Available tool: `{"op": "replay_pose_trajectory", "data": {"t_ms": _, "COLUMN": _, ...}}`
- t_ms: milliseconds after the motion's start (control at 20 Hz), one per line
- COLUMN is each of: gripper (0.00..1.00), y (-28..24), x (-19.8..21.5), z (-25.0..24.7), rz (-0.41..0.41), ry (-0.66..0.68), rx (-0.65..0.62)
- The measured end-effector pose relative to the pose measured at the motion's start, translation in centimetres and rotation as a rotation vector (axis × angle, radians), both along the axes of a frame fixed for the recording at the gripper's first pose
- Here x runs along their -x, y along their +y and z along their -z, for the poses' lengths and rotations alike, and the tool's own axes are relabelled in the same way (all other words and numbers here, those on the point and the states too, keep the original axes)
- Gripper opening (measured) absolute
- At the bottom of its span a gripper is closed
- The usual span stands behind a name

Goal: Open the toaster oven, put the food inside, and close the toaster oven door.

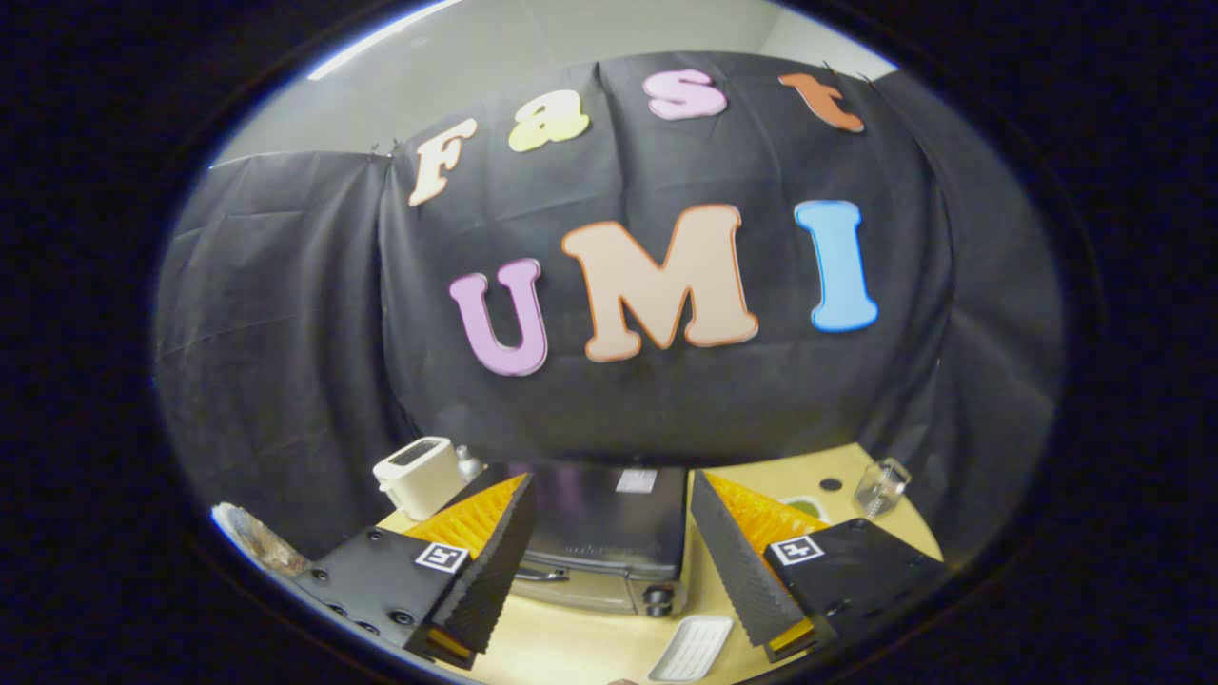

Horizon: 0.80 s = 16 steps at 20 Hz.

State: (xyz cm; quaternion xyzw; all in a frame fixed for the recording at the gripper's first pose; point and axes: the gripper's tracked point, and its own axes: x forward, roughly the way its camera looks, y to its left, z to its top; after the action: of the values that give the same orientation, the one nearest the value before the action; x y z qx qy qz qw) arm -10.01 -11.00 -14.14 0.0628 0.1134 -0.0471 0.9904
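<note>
A dark toaster oven (609, 533) stands on the wooden table (571, 647), seen from above between and just beyond my fingers. Its door is shut, with the handle (542, 574) along the front and a knob (657, 599) at the right. My gripper (609, 561) is open, held high above the table, with nothing between its fingers. A small white ridged tray (692, 649) lies on the table in front of the oven, near my right finger. I cannot tell whether any food lies on it.
A white pop-up toaster (419, 474) stands left of the oven, with a small metal item (466, 463) behind it. A clear glass jar (881, 485) sits at the far right of the table. A green-and-white object (807, 506) shows behind my right finger.
</note>
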Motion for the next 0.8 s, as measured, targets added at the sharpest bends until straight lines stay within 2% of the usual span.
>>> {"op": "replay_pose_trajectory", "data": {"t_ms": 200, "gripper": 0.98, "y": -1.8, "x": -0.6, "z": -8.1, "rz": 0.011, "ry": -0.118, "rx": 0.082}}
{"op": "replay_pose_trajectory", "data": {"t_ms": 400, "gripper": 0.99, "y": -3.7, "x": -1.1, "z": -13.7, "rz": 0.027, "ry": -0.185, "rx": 0.088}}
{"op": "replay_pose_trajectory", "data": {"t_ms": 600, "gripper": 0.99, "y": -5.5, "x": -1.3, "z": -16.9, "rz": 0.038, "ry": -0.237, "rx": 0.078}}
{"op": "replay_pose_trajectory", "data": {"t_ms": 800, "gripper": 0.99, "y": -7.6, "x": -0.7, "z": -17.5, "rz": 0.048, "ry": -0.248, "rx": 0.113}}
